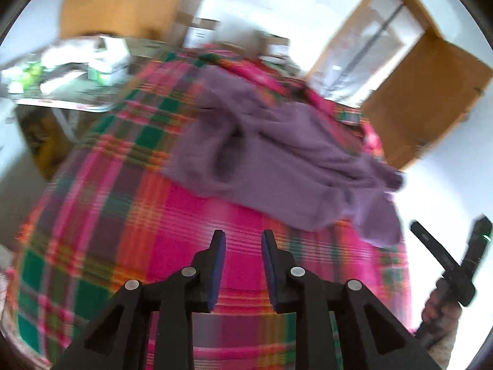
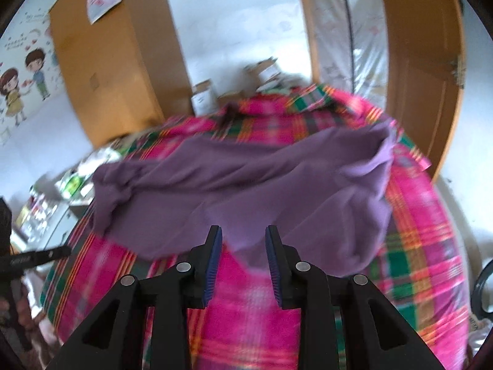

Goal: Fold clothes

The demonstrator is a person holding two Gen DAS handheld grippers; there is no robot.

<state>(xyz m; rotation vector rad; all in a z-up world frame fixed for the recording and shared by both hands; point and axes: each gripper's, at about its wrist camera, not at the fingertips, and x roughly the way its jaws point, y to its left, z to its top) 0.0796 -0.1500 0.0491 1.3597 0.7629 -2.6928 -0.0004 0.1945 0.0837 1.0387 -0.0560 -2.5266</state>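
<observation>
Left gripper (image 1: 242, 240): jaws apart, empty — purple garment (image 1: 277, 160) ahead, to its right.
Right gripper (image 2: 243, 237): jaws apart, empty — garment hem just ahead, on plaid blanket (image 2: 425, 240).

Left gripper (image 1: 242, 240): matte black plastic frame, two tapered fingers (image 1: 217, 265) faced with ribbed blue pads, four round silver screw heads across the linkage arms, triangular cut-outs at the base. Right gripper (image 2: 244, 236): same build, black with blue ribbed pads and four silver screws; a small green light shows on its body in the left wrist view.
</observation>
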